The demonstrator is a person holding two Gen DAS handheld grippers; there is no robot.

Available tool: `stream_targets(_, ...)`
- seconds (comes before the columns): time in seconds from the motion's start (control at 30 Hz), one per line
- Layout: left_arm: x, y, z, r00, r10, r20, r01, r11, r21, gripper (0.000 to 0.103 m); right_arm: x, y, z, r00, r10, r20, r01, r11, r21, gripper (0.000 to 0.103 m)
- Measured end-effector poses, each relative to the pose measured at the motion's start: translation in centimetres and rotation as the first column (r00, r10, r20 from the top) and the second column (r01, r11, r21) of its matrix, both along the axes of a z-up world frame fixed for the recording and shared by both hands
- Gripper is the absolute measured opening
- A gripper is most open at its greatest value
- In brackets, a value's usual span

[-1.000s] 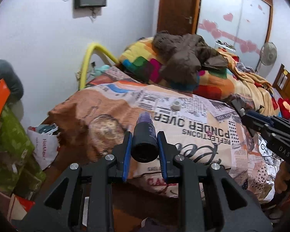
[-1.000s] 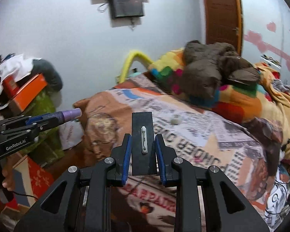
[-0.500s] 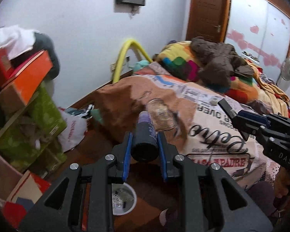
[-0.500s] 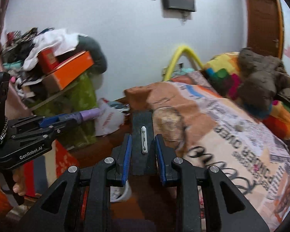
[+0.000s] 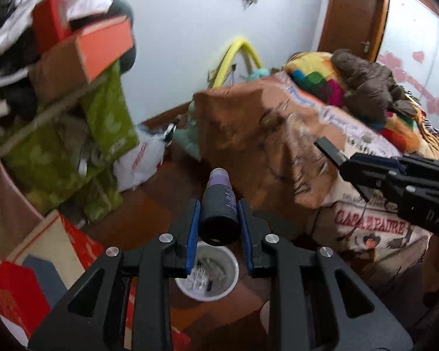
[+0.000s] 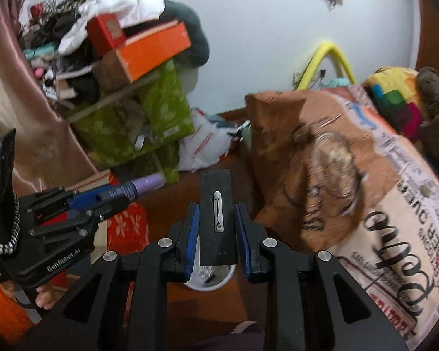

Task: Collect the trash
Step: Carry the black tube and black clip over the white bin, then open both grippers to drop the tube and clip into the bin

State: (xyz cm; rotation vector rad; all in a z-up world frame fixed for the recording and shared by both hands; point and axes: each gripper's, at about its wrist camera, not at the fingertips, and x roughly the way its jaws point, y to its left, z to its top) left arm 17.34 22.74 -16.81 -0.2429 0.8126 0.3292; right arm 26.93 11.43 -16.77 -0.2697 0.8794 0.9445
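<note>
The dark bottle with the purple cap [image 5: 219,204] is clamped between the blue pads of the left hand-held gripper [image 5: 218,228], cap pointing to 12 o'clock, its base hanging just above the far rim of the white bin [image 5: 231,280] on the floor at 6 o'clock; the flat black piece with a white clip [image 6: 218,219] is clamped in the right hand-held gripper [image 6: 218,234], likewise over the bin [image 6: 224,278], which already holds scraps. The step in hand looks like the drop; to do it well, bring each piece over the bin's middle rather than its rim, tip the bottle cap-down so it slides in and cannot roll off, and let go one side at a time so the two grippers do not knock together. At 3 o'clock is the bed [image 5: 278,134] with its printed cover; at 9 to 10 o'clock, stacked boxes [image 5: 102,46] and a white plastic bag [image 5: 140,161].
</note>
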Motion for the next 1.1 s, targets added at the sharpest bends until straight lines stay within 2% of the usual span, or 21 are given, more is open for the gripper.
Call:
stream_targets(0.27, -1.5, 3.4, -6.4, 0.995, 0.068, -0.075, -0.076, 0.99, -0.116, 0.025, -0.6, 3.8, -4.8, 0.994, 0.04, -0.099, -0.048, 0.995, -0.085, 0.022)
stream_targets(0.4, -1.9, 4.3, -9.8, 0.99, 0.08, -0.118, -0.096, 0.985, -0.14, 0.025, -0.6, 5.1, -7.6, 0.986, 0.048, -0.158, -0.068, 0.99, -0.124, 0.022)
stream_targets(0.57, -2.3, 5.5, -14.5, 0.976, 0.106, -0.191, -0.148, 0.964, -0.221, 0.025, -0.8, 6.9, -10.9, 0.971, 0.06, -0.229, -0.102, 0.98, -0.173, 0.022)
stream_targets(0.73, -2.4, 6.1, -17.3, 0.965, 0.114, -0.238, -0.177, 0.948, -0.265, 0.025, -1.1, 8.6, -12.9, 0.955, 0.089, -0.283, -0.15, 0.968, -0.199, 0.023)
stream_targets(0.83, -2.5, 6.3, -18.1, 0.961, 0.117, -0.251, -0.186, 0.943, -0.275, 0.025, -1.2, 9.4, -13.1, 0.954, 0.114, -0.277, -0.175, 0.962, -0.208, 0.023)
stream_targets(0.9, -2.4, 6.4, -18.5, 0.959, 0.119, -0.258, -0.192, 0.939, -0.283, 0.025, -1.1, 9.8, -13.3, 0.952, 0.115, -0.284, -0.18, 0.96, -0.215, 0.026)
stream_targets(0.97, -2.2, 6.5, -18.9, 0.958, 0.117, -0.263, -0.195, 0.937, -0.292, 0.025, -0.7, 9.8, -13.4, 0.954, 0.098, -0.285, -0.166, 0.96, -0.224, 0.044)
stream_targets(1.0, -2.1, 6.6, -19.0, 0.957, 0.116, -0.265, -0.195, 0.936, -0.293, 0.025, -0.5, 9.5, -13.3, 0.958, 0.084, -0.273, -0.147, 0.965, -0.218, 0.048)
stream_targets(1.1, -1.5, 6.5, -19.2, 0.959, 0.109, -0.263, -0.189, 0.934, -0.304, 0.025, 0.0, 8.9, -13.1, 0.971, 0.067, -0.229, -0.12, 0.966, -0.227, 0.049)
